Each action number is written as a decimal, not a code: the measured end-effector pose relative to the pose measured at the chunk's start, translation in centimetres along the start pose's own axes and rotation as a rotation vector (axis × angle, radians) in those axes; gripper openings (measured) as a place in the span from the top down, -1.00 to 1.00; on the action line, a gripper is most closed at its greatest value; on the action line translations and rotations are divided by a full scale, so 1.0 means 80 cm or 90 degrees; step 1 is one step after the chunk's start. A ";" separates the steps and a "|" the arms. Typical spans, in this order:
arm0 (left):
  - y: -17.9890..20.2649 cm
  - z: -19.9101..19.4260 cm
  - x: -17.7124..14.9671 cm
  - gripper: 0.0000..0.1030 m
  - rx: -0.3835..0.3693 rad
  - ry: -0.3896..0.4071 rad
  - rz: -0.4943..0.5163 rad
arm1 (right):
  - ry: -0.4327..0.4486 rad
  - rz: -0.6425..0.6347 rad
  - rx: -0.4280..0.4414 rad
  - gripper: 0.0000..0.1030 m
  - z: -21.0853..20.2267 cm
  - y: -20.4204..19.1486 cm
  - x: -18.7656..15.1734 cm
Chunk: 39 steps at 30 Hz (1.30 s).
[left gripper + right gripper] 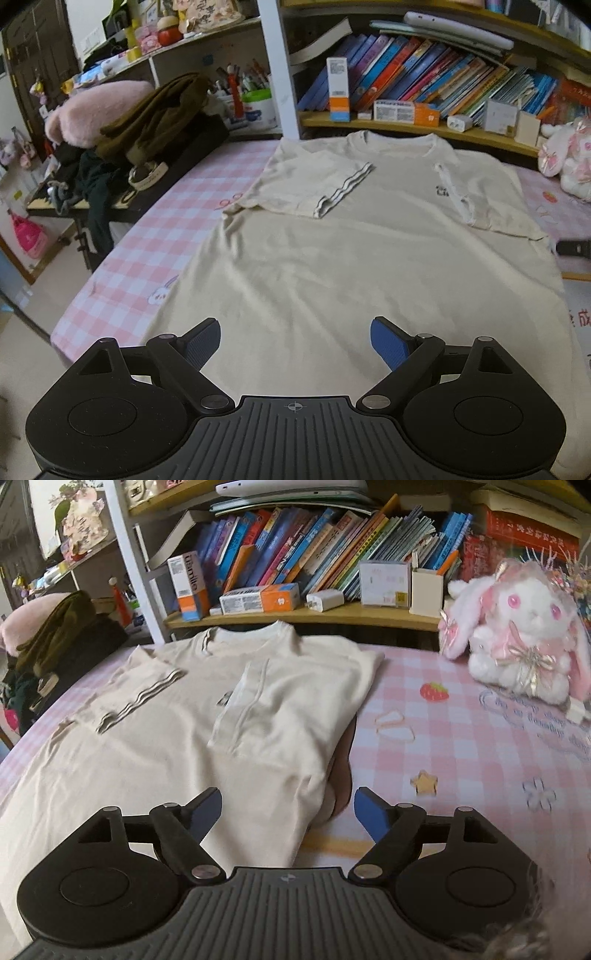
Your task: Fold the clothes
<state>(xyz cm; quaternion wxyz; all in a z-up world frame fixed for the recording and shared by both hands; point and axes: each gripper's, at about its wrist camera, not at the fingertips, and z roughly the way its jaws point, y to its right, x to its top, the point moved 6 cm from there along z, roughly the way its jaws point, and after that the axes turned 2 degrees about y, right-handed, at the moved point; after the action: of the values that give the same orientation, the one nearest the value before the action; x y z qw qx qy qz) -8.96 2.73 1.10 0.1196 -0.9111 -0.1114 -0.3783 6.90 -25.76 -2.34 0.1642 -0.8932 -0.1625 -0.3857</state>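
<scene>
T-shirt [332, 240] on bed [147, 258], before bookshelf [424, 129]

Both tools open, empty.
The left tool [295, 345] and right tool [287, 814] hovered low, fingers spread wide, gripping nothing.

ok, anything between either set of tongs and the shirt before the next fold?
Nothing visible. The left tongs hang open over the cream cotton T-shirt, only bare fabric ahead. The right tongs are open at its folded right edge. The white plush rabbit sits well aside on the pink checked sheet.
</scene>
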 end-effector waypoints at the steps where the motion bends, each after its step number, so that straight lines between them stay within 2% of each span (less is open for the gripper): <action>1: -0.001 0.000 0.001 -0.76 -0.007 0.005 0.002 | -0.001 0.001 -0.003 -0.53 -0.005 -0.002 -0.005; 7: -0.023 0.006 0.000 -0.77 -0.042 0.014 0.006 | -0.006 0.018 -0.035 -0.53 -0.024 -0.020 -0.028; 18: -0.077 0.017 -0.015 -0.77 -0.083 0.009 0.034 | -0.007 0.049 -0.079 -0.53 -0.057 -0.091 -0.069; 27: -0.115 0.012 -0.043 -0.77 -0.123 0.011 0.081 | 0.000 0.060 -0.117 -0.54 -0.086 -0.150 -0.106; 33: -0.152 0.012 -0.077 -0.77 -0.150 -0.005 0.103 | -0.006 0.092 -0.149 -0.55 -0.106 -0.179 -0.147; 36: -0.170 0.008 -0.091 -0.77 -0.175 0.005 0.108 | -0.010 0.109 -0.165 -0.55 -0.117 -0.193 -0.168; 39: -0.193 0.010 -0.105 -0.74 -0.200 0.002 0.084 | -0.015 0.127 -0.180 -0.55 -0.127 -0.204 -0.189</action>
<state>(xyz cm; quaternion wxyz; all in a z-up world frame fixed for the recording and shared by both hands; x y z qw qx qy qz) -18.76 16.67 -3.35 0.0007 -0.9235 0.0094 -0.3835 -16.21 -17.89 -4.19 0.0725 -0.9235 -0.0187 -0.3762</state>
